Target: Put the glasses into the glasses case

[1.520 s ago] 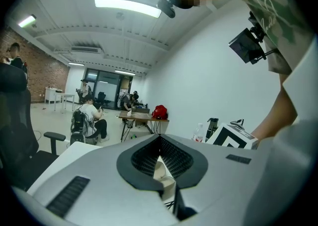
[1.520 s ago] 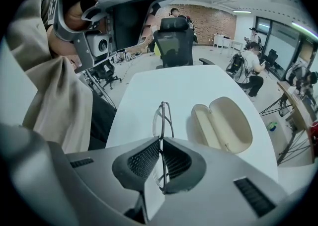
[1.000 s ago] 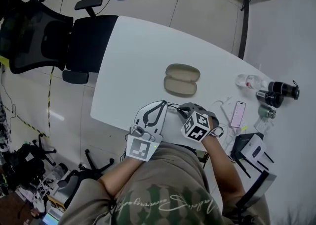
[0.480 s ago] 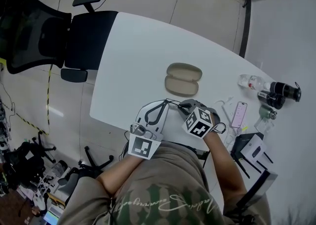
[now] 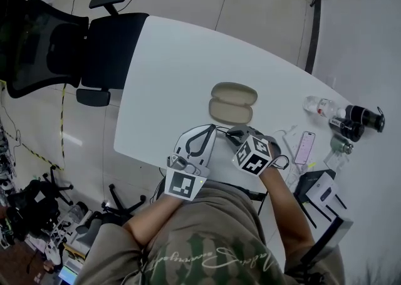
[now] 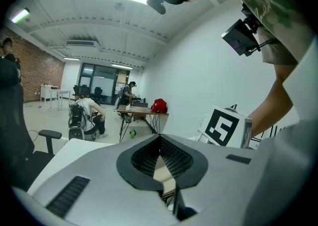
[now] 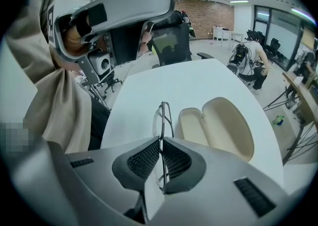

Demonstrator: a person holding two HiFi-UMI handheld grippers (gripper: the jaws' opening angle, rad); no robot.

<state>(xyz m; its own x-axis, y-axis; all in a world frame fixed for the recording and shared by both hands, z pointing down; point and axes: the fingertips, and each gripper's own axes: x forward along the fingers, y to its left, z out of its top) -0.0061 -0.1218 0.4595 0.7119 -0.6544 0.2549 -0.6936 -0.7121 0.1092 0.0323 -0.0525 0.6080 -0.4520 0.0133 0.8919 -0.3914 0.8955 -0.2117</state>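
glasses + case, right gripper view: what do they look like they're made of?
Glasses: thin dark wire rims, likely metal, with clear lenses; clamped edge-on in the right gripper. Glasses case: lying open, beige, matte inside with no glare. Probably a hard shell with fabric or leatherette lining; I can't tell which.
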